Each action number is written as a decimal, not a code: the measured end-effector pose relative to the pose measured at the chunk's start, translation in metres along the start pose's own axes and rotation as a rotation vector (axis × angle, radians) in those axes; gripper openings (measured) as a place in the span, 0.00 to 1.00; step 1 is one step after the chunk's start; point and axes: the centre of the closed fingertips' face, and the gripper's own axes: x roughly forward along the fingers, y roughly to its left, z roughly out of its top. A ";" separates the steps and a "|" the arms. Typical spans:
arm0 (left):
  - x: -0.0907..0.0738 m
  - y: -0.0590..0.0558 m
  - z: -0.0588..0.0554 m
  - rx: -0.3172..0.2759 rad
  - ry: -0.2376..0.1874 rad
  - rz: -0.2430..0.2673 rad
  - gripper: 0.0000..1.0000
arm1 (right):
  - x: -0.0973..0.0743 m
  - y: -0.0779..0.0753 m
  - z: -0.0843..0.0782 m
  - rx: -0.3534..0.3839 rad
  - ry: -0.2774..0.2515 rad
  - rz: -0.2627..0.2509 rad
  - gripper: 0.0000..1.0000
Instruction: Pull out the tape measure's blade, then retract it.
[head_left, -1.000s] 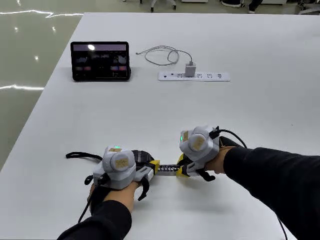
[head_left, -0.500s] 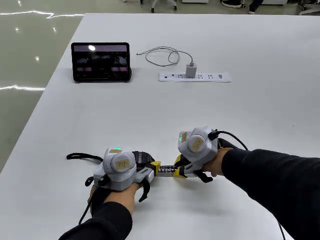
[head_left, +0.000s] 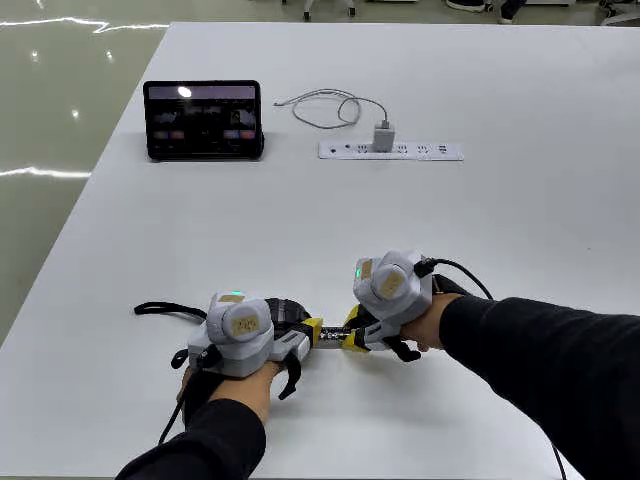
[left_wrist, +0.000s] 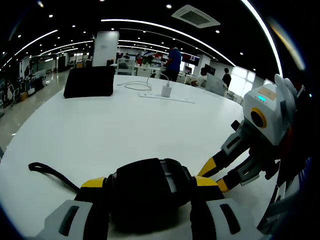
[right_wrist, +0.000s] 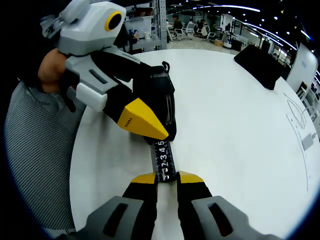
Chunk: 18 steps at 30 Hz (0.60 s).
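A black tape measure (left_wrist: 150, 192) with a black wrist strap (head_left: 160, 310) rests on the white table (head_left: 400, 210) near its front edge. My left gripper (left_wrist: 150, 182) is shut on its case (right_wrist: 162, 97) (head_left: 285, 317). A short length of black blade with white numbers (right_wrist: 162, 161) (head_left: 331, 338) sticks out toward the right. My right gripper (right_wrist: 165, 178) (head_left: 348, 338) is shut on the blade's end, a few centimetres from the case.
A dark tablet (head_left: 203, 120) stands at the back left. A white power strip (head_left: 390, 151) with a charger and a looped cable (head_left: 330, 105) lies behind the middle. The table's left edge drops to a shiny floor (head_left: 50, 110).
My right gripper has moved left toward the case, and the exposed blade has become shorter. The left gripper and case have stayed in place.
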 end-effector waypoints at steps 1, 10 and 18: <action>0.000 0.000 0.000 -0.001 0.001 -0.001 0.62 | 0.000 0.000 0.001 -0.001 -0.002 -0.001 0.10; 0.000 0.000 0.000 -0.006 0.001 -0.004 0.62 | 0.007 0.001 0.008 -0.002 -0.011 -0.003 0.10; -0.001 0.000 0.001 -0.007 0.000 -0.007 0.62 | 0.012 0.002 0.013 0.008 -0.026 -0.001 0.10</action>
